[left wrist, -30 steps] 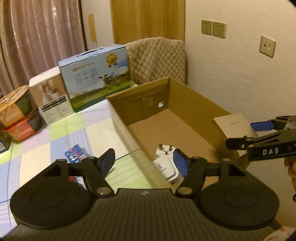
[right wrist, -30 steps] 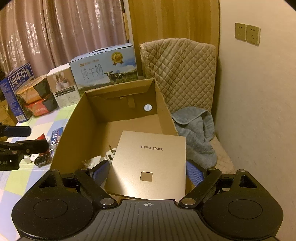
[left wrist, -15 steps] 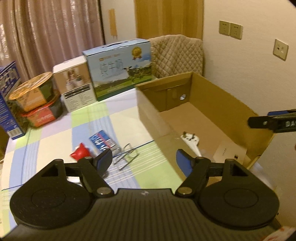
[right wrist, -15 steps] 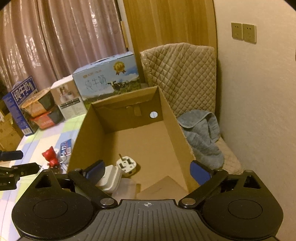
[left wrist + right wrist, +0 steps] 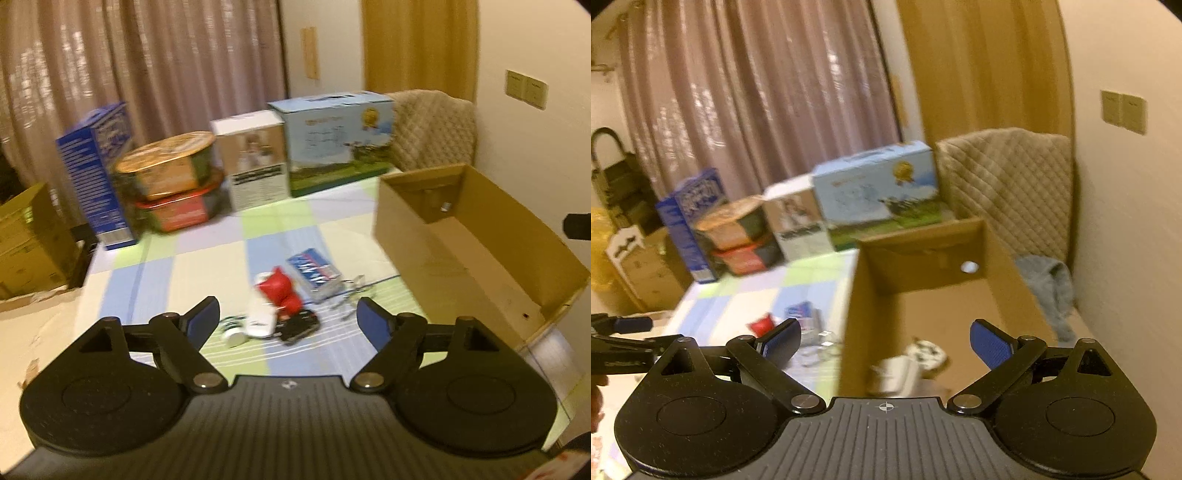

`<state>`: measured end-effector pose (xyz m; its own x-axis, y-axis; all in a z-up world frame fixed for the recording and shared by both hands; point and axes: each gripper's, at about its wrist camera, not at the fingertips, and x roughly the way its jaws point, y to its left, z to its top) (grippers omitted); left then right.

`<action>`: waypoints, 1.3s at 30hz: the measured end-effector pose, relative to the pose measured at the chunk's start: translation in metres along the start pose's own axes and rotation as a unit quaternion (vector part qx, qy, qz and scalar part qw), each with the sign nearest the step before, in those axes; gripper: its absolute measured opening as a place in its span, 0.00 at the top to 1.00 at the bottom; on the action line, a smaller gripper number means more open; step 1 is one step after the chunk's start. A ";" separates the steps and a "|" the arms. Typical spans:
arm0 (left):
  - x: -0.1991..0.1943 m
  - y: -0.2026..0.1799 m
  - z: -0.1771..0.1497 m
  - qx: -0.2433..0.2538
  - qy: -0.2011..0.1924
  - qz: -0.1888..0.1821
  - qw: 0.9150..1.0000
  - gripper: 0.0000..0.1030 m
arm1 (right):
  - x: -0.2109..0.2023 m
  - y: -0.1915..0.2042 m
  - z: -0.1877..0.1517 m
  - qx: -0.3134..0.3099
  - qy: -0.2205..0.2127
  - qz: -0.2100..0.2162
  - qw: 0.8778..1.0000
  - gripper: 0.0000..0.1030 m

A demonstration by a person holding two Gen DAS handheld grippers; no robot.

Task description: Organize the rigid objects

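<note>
Rigid objects lie in two groups; one cluster rests on the desk [image 5: 207,258], the other inside the cardboard box [image 5: 480,236].

Desk cluster, left wrist view: a red toy [image 5: 279,288]; a white cylindrical item [image 5: 261,321] touching it on the near side; a black toy car [image 5: 298,326] just beside both; a blue-and-white packet [image 5: 313,272] behind them; a bent wire item [image 5: 351,295] between the packet and the box wall; details are blurred.

Box contents, right wrist view: a white plug adapter [image 5: 929,352] and a pale block [image 5: 892,376] near it on the box floor; both are smeared by motion; the box stands open-topped at the right edge of the desk, with a round hole in its far wall.

Left tongs [image 5: 284,317]: spread wide, nothing between the blue pads; positioned above the desk cluster, not touching it.

Right tongs [image 5: 886,339]: spread wide, holding nothing; positioned over the near left wall of the box, one pad over the desk side, the other over the box interior.

Background, far edge of the desk: a blue carton [image 5: 99,173]; two stacked round food tubs [image 5: 173,184]; a white box [image 5: 255,162]; a light-blue milk case [image 5: 336,140]; a quilted chair back [image 5: 436,129] stands behind the cardboard box; a grey cloth [image 5: 1049,291] lies on the seat to the right of the box.
</note>
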<state>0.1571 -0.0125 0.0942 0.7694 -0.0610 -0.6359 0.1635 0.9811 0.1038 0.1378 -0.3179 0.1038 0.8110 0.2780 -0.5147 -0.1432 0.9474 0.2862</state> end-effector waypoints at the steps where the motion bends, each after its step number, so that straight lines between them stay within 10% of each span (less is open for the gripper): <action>1: -0.004 0.006 -0.002 -0.004 -0.001 0.006 1.000 0.22 | -0.001 0.008 0.001 -0.003 -0.002 0.007 1.000 0.07; 17: 0.020 0.079 -0.061 -0.051 0.024 0.068 0.996 0.19 | 0.050 0.105 -0.049 -0.042 0.013 0.066 0.997 0.07; 39: 0.120 0.097 -0.066 -0.029 0.037 0.023 0.999 0.19 | 0.227 0.118 -0.096 -0.131 0.045 -0.023 0.990 0.15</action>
<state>0.2241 0.0880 -0.0225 0.7274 -0.0034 -0.6862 0.0909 0.9917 0.0913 0.2503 -0.1276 -0.0563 0.7684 0.2357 -0.5950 -0.2589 0.9647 0.0478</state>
